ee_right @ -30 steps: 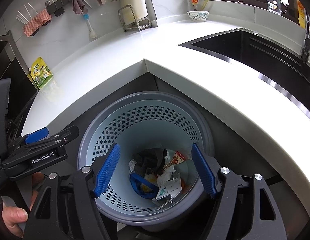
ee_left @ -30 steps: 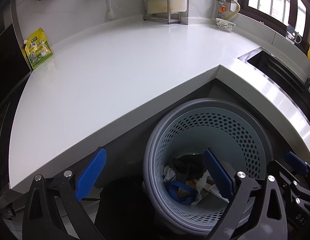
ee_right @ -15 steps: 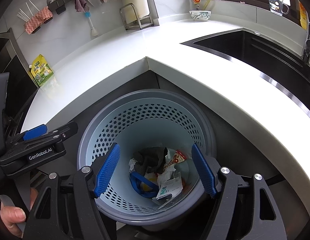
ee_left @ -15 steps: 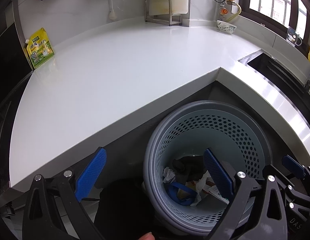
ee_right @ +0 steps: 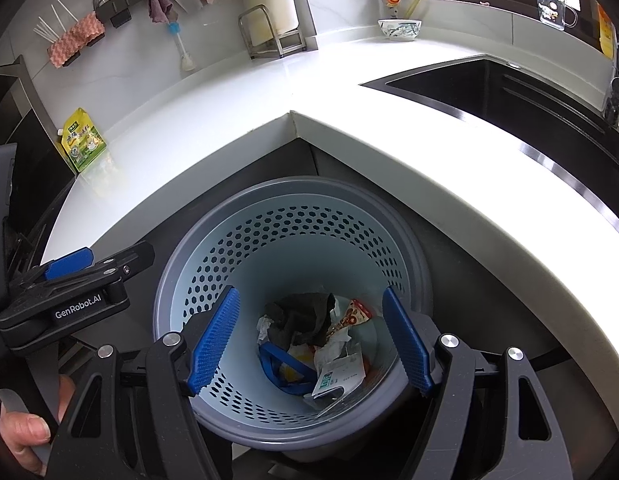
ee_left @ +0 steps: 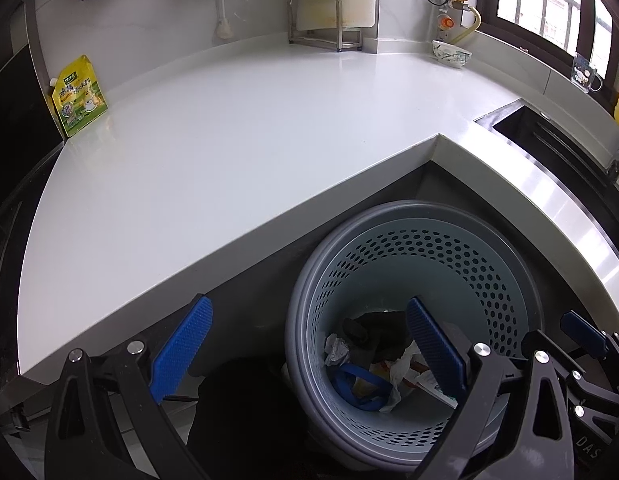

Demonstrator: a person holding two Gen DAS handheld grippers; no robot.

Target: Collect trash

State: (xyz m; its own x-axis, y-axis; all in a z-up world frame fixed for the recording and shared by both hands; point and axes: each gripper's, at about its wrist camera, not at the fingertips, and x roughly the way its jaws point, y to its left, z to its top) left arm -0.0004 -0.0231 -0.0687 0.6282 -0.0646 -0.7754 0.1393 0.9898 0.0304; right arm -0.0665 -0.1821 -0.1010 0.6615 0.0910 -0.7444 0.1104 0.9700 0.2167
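The right gripper (ee_right: 311, 336) hangs with its blue pads spread wide and nothing between them, directly above the mouth of the perforated grey bin (ee_right: 293, 240). The left gripper (ee_left: 307, 344) is likewise wide apart and empty, its right pad over the bin's left side and its left pad off beyond the rim. In the right wrist view the left gripper shows at the left edge, just beside the bin. At the bottom of the bin lies the trash (ee_right: 321, 344): a dark crumpled cloth, a blue strap, white paper and printed wrappers. The bin stands on the floor in the inside corner of the white counter (ee_left: 229, 152). A yellow-green pouch (ee_left: 78, 95) leans at the counter's far left, a patterned bowl (ee_right: 399, 29) sits at the back, and the dark sink (ee_right: 509, 92) lies to the right.
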